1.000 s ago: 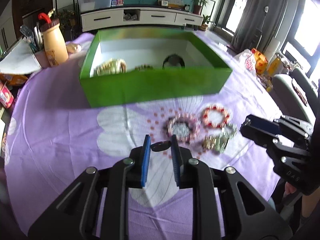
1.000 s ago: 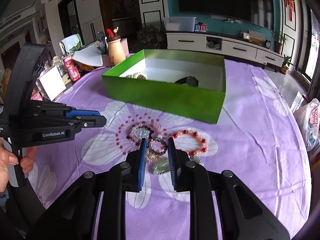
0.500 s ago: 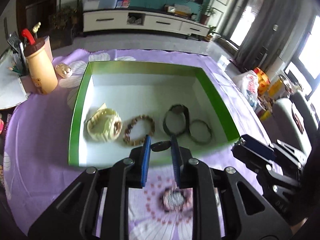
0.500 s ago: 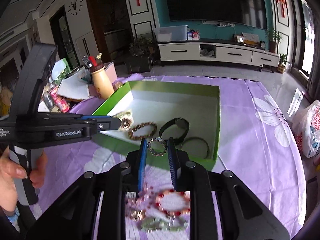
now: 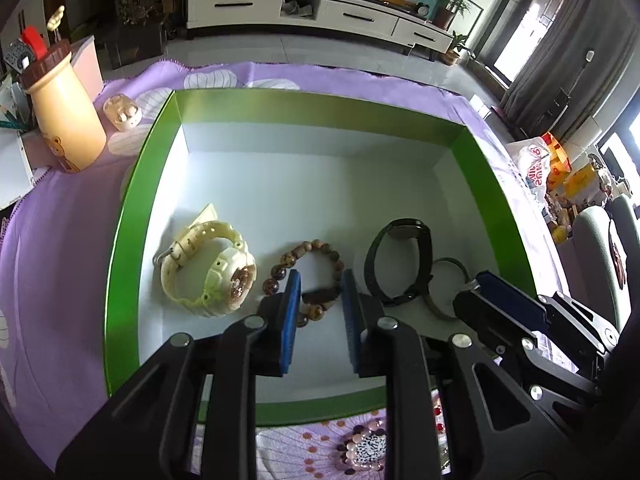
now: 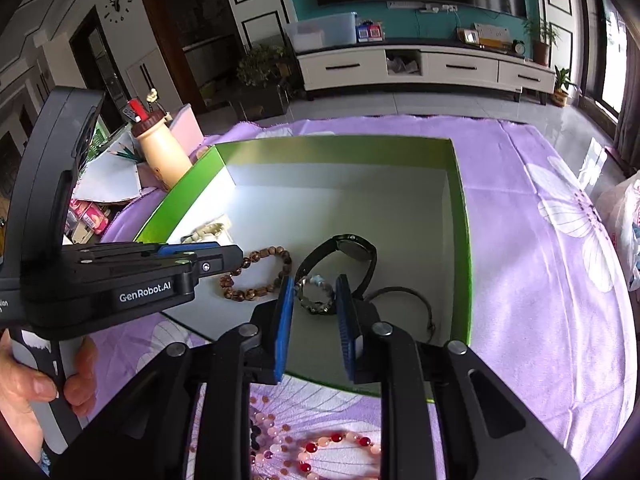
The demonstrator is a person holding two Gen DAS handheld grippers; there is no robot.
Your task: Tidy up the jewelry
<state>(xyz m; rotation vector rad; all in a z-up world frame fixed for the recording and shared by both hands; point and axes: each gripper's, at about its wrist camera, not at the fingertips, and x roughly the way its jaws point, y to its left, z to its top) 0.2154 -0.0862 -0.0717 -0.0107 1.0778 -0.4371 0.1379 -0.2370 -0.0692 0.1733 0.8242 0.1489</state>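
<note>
Both grippers hang over the green-walled, white-floored box [image 6: 460, 216], the left gripper [image 5: 319, 290] pinching a small dark oval piece [image 5: 319, 295], the right gripper [image 6: 311, 294] clamping a silvery beaded ring [image 6: 316, 294]; lower each onto bare floor beside the black watch [image 6: 352, 250] before releasing.
</note>
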